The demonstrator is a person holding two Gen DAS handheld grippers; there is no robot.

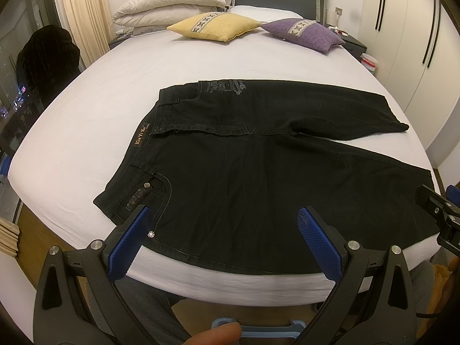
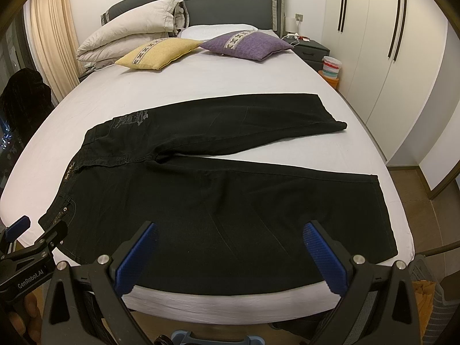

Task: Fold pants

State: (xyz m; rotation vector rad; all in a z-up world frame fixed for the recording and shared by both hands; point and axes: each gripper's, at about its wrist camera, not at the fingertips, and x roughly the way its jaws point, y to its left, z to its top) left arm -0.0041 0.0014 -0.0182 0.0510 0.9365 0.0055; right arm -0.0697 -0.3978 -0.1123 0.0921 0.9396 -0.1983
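Note:
Black jeans (image 1: 244, 166) lie spread flat on the white bed (image 1: 100, 100), waistband to the left, two legs running right and apart. They also show in the right wrist view (image 2: 230, 201). My left gripper (image 1: 224, 224) is open and empty, hovering over the near edge by the waist pocket. My right gripper (image 2: 230, 238) is open and empty over the near leg. Each gripper shows at the edge of the other's view: the right one (image 1: 442, 210), the left one (image 2: 31, 235).
A yellow cushion (image 1: 214, 26), a purple cushion (image 1: 304, 34) and a folded beige duvet (image 1: 172, 3) lie at the head of the bed. A nightstand (image 2: 310, 47) and white wardrobes (image 2: 388, 43) stand on the right, curtains (image 2: 51, 37) on the left.

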